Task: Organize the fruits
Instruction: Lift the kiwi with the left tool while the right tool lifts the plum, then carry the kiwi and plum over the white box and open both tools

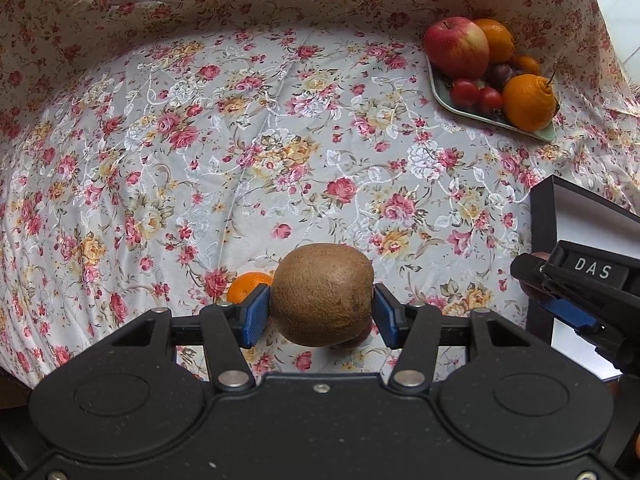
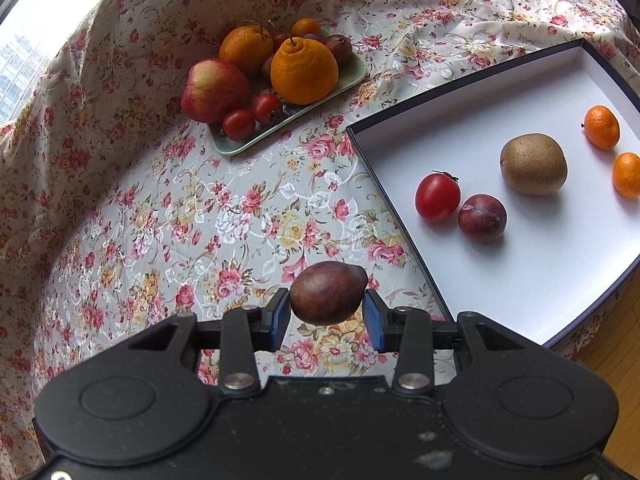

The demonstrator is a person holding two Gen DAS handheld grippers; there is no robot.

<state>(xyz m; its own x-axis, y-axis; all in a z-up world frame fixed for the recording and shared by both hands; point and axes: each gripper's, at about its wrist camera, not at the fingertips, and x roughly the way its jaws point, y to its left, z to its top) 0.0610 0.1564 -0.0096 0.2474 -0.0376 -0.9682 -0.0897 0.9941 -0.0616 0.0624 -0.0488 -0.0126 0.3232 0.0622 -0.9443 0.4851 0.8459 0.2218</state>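
Right tool grips plum; box lies right, nearer it; left tool grips kiwi.

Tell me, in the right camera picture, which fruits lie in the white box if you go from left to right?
Cherry tomato → plum → kiwi → the upper small orange → the small orange at the picture's right edge.
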